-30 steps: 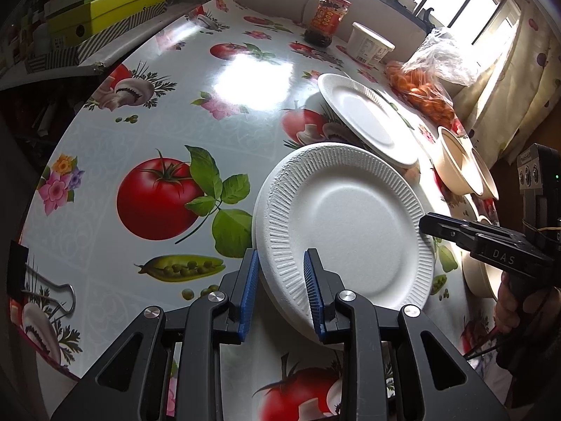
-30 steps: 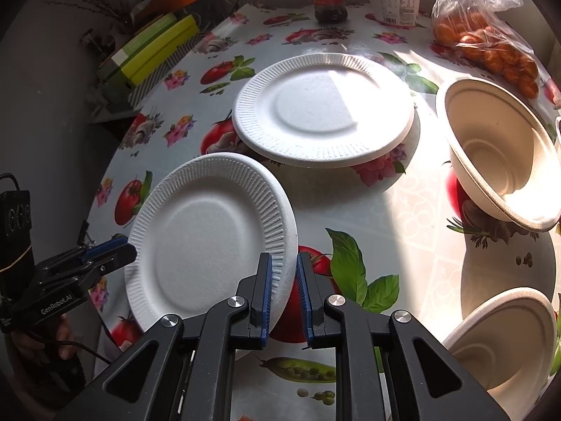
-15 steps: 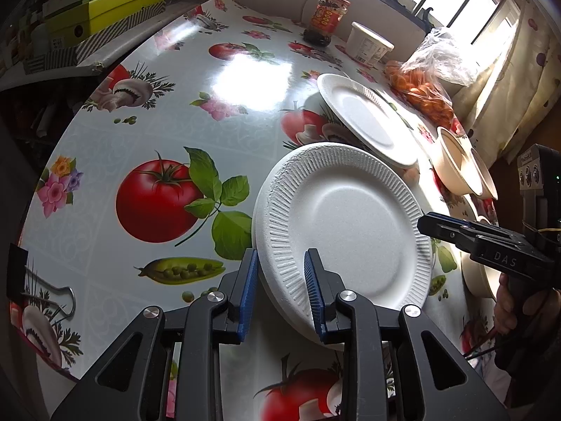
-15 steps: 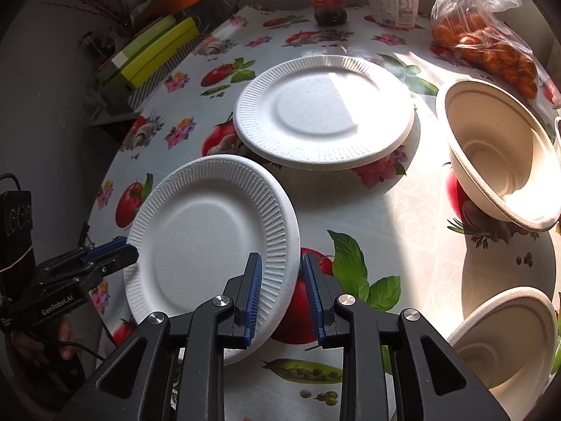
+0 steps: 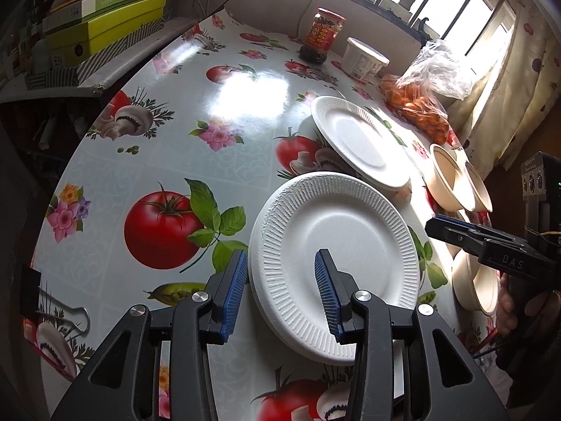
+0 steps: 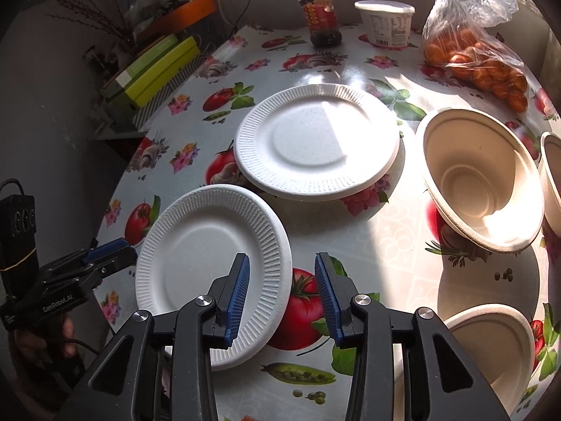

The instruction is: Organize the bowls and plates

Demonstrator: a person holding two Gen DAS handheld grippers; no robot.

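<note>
A white foam plate (image 5: pixel 336 245) (image 6: pixel 210 263) lies on the tomato-print table, between the two grippers. My left gripper (image 5: pixel 280 298) straddles its near left rim. The jaws are opening and the blue pads stand clear of the foam. My right gripper (image 6: pixel 282 298) straddles the opposite rim. Its jaws are opening too, with neither pad pressing. A second foam plate (image 5: pixel 357 144) (image 6: pixel 315 144) sits further back. Beige paper bowls (image 6: pixel 480 182) (image 6: pixel 491 343) stand to the right, with another bowl (image 6: pixel 552 175) cut off by the frame edge.
At the back stand a red-labelled jar (image 6: pixel 319 14), a white tub (image 6: pixel 385 21) and a bag of orange fruit (image 6: pixel 477 59). Green boxes (image 6: pixel 157 70) lie on a ledge past the table's left edge. A binder clip (image 5: pixel 52 305) rests near the front left.
Both grippers' jaws have spread wider. The right one had been pinched on the plate's rim and has let go. The plate and both hands stay about where they were.
</note>
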